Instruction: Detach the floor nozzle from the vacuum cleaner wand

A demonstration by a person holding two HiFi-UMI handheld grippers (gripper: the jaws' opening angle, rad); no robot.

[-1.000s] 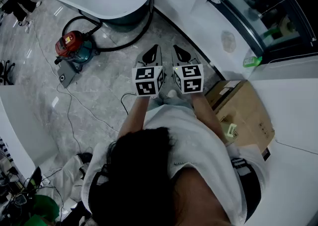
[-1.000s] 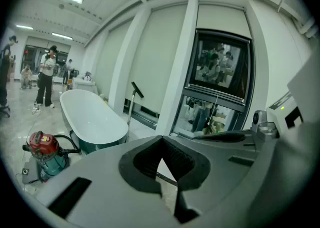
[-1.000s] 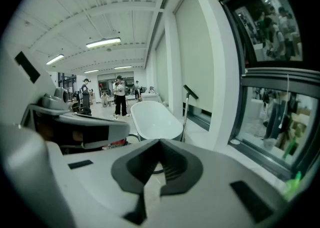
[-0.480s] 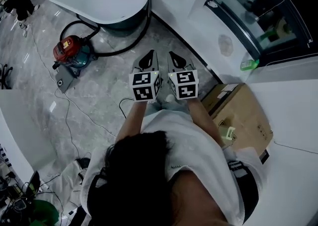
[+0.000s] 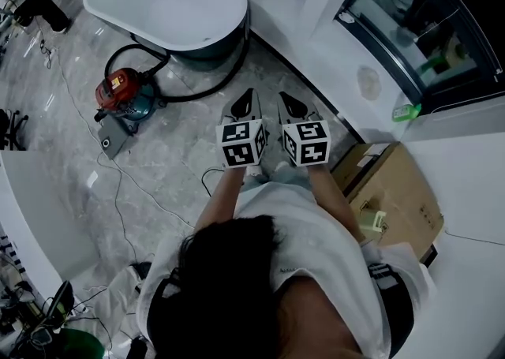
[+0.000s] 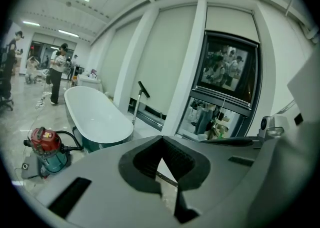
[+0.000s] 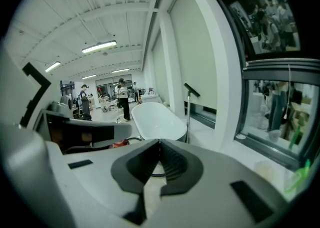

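Note:
The red and teal vacuum cleaner (image 5: 122,93) stands on the marble floor at the left, also visible in the left gripper view (image 6: 46,148). Its black hose (image 5: 207,73) curves round to a metal wand (image 6: 136,109) that stands upright at the bathtub's end. The wand has a black angled piece (image 6: 143,88) on top. A flat grey piece (image 5: 110,138) lies beside the vacuum. My left gripper (image 5: 246,101) and right gripper (image 5: 288,102) hover side by side in front of the person. Both are shut, hold nothing and are well short of the wand.
A white bathtub (image 5: 170,2) fills the far left. An open cardboard box (image 5: 394,192) sits on the floor at the right, against a white counter (image 5: 469,192). Thin cables (image 5: 118,192) trail across the floor. A green bottle (image 5: 404,111) rests on the window ledge. People (image 6: 57,74) stand far behind.
The whole head view has shifted a little. The two grippers stay side by side and shut, at much the same distance from the vacuum. Nothing has been taken hold of.

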